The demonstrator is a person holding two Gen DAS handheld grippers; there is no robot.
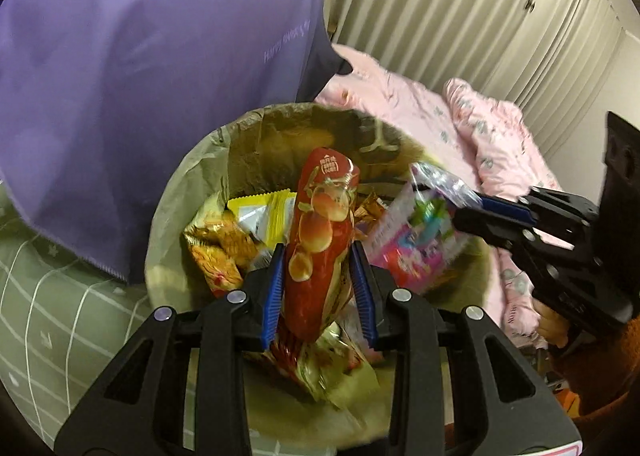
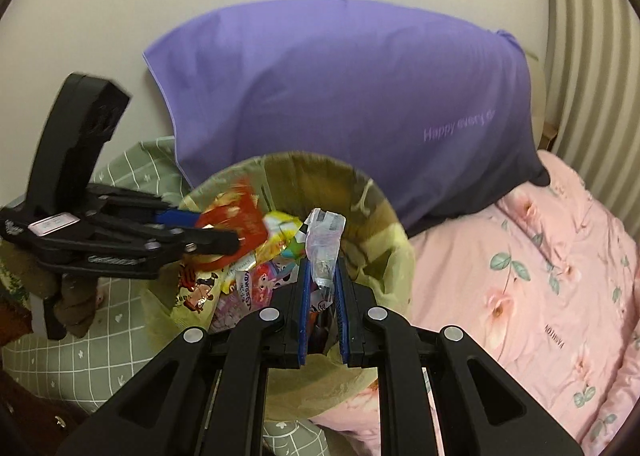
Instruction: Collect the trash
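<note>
A trash bin [image 1: 188, 192] lined with a yellowish bag stands on the bed and holds several snack wrappers. My left gripper [image 1: 319, 252] is shut on a red snack packet [image 1: 320, 232] and holds it over the bin's middle. My right gripper [image 2: 323, 268] is shut on a pink and clear wrapper [image 2: 325, 236] over the bin [image 2: 392, 224]. In the left wrist view the right gripper [image 1: 452, 212] comes in from the right with its wrapper [image 1: 416, 240]. In the right wrist view the left gripper [image 2: 216, 232] comes in from the left with the red packet [image 2: 236, 220].
A purple pillow [image 2: 340, 104] leans behind the bin. A pink floral quilt [image 2: 540, 296] lies to the right and a green checked sheet [image 1: 60, 304] to the left. A ribbed cream wall panel [image 1: 460, 8] stands behind the bed.
</note>
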